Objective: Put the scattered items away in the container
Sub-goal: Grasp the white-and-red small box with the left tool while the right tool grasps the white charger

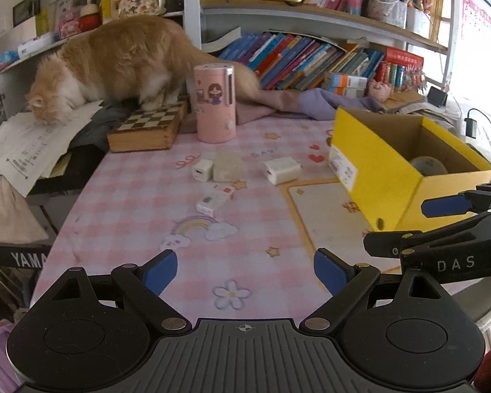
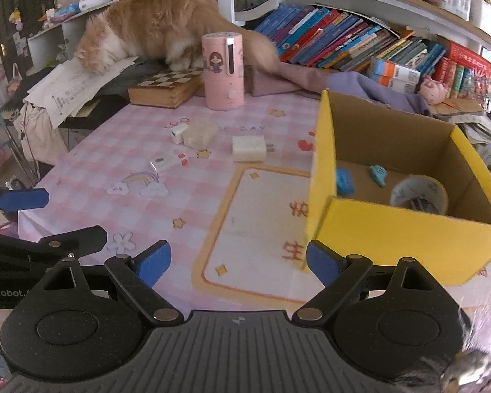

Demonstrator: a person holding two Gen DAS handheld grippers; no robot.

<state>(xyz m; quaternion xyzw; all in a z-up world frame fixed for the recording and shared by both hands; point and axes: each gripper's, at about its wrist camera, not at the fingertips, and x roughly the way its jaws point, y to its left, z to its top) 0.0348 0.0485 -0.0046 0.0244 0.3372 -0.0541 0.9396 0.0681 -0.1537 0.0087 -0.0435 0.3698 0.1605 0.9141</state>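
A yellow cardboard box [image 1: 376, 170] [image 2: 409, 232] stands open at the right of the pink table. It holds a tape roll [image 2: 419, 195] and two blue items [image 2: 345, 181]. On the table lie a small white charger [image 1: 201, 170] [image 2: 179, 133], a pale block [image 1: 227, 167] [image 2: 199, 134], a larger white charger [image 1: 283, 170] [image 2: 249, 149] and a flat white device [image 1: 212, 201] [image 2: 167, 162]. My left gripper [image 1: 245, 275] is open and empty near the front edge. My right gripper [image 2: 237, 265] is open and empty beside the box's near corner.
An orange cat [image 1: 114, 62] stands on a chessboard box [image 1: 147, 127] at the back left. A pink cylinder [image 1: 215, 103] stands next to it. Papers [image 1: 32, 144] hang over the left edge. Purple cloth [image 1: 311, 103] and bookshelves [image 1: 311, 55] line the back.
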